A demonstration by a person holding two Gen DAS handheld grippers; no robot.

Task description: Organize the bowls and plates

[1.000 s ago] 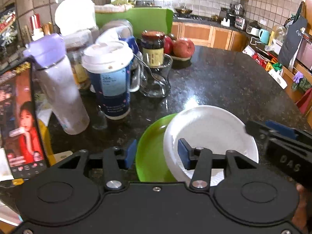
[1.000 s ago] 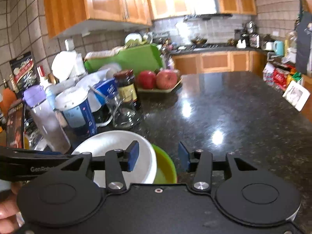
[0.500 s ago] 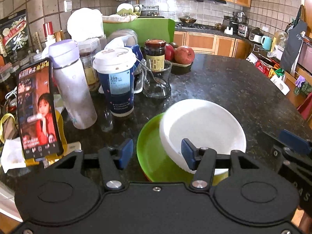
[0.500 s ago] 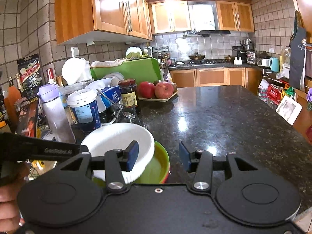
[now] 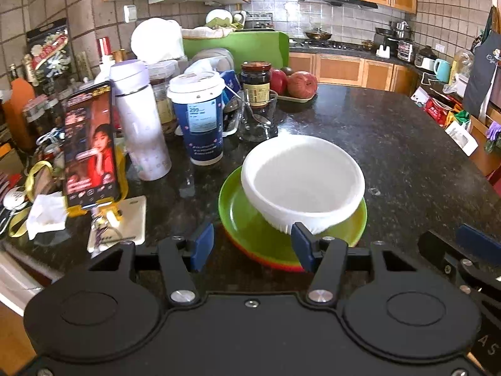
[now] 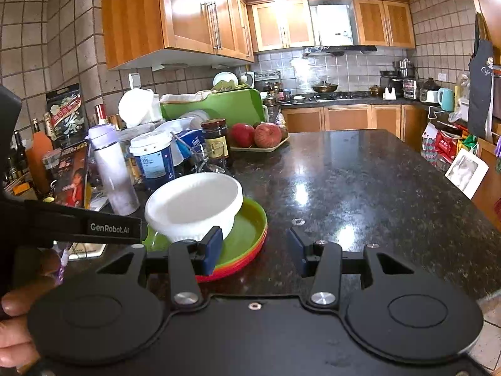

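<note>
A white bowl (image 5: pixel 302 178) sits on a green plate (image 5: pixel 250 219), which tops a stack with orange and red plates beneath, on the dark granite counter (image 5: pixel 391 144). The stack also shows in the right wrist view, with the bowl (image 6: pixel 194 203) on the green plate (image 6: pixel 247 235). My left gripper (image 5: pixel 252 246) is open and empty, just in front of the stack's near edge. My right gripper (image 6: pixel 255 252) is open and empty, at the stack's right front edge, its left finger in front of the plate rim.
Left of the stack stand a blue paper cup (image 5: pixel 200 119), a white and purple bottle (image 5: pixel 139 125), a phone on a stand (image 5: pixel 90 144), a jar (image 5: pixel 255 83) and a glass (image 5: pixel 258 119). Apples on a tray (image 5: pixel 297 86) lie behind. Bare granite spreads to the right.
Both grippers have pulled back and up from the bowl and plates. The bowl now rests on the green plate, farther from the fingers. Both stay open.
</note>
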